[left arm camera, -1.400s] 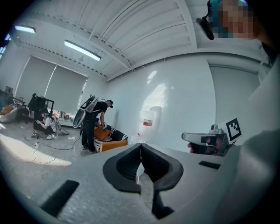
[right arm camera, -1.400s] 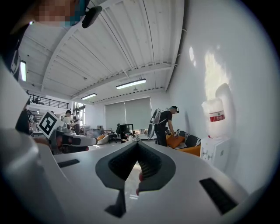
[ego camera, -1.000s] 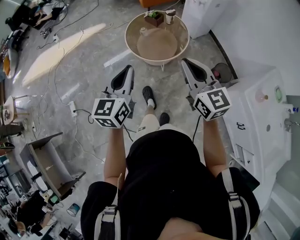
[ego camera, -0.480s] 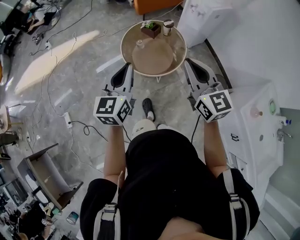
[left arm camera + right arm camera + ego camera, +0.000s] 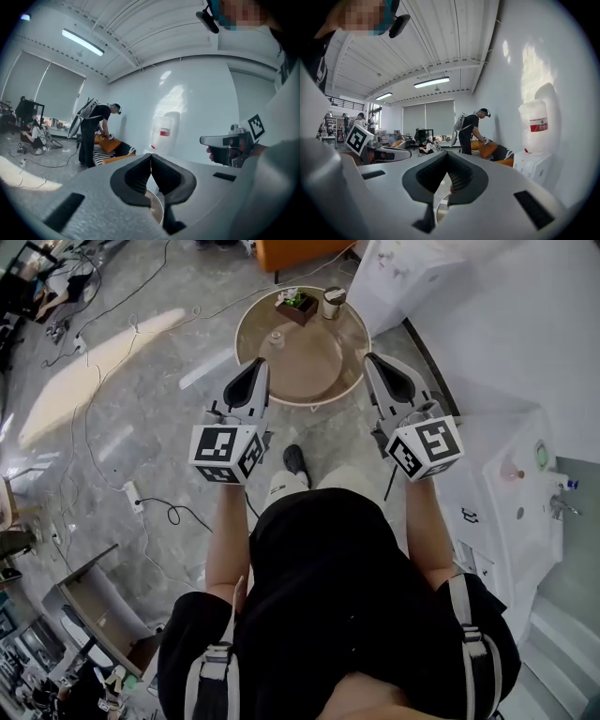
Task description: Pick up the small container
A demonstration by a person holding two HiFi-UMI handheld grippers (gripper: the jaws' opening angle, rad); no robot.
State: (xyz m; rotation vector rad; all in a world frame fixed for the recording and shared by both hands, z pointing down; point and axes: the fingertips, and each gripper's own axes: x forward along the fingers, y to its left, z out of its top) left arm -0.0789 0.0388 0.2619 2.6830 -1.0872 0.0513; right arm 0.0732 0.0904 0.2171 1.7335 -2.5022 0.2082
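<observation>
The grey stone-patterned floor [image 5: 141, 409] filled most of the head view, with cables trailing over its left side. The person [image 5: 328, 596], in black, stood in the middle of it and held both tools forward. A white cabinet [image 5: 506, 474] ran along the right, and a white water dispenser [image 5: 403, 277] stood at the upper right, near the round table [image 5: 309, 371] with its tan top and pale rim. The left gripper [image 5: 257, 371] pointed at the table's near left rim. Its jaws were pressed together with nothing between them, as its own view showed [image 5: 151, 161]. The right gripper [image 5: 372, 364] pointed at the near right rim and was likewise closed and empty [image 5: 447, 161]. In both gripper views another person [image 5: 93, 131] bent over an orange cushion in the background. At the table's far edge sat a small dark planter [image 5: 295, 306] with green leaves, and just beside it a dark-lidded cup [image 5: 332, 302]. The small container [image 5: 276, 336], pale and hard to make out, stood alone on the left part of the tabletop, apart from both grippers.
</observation>
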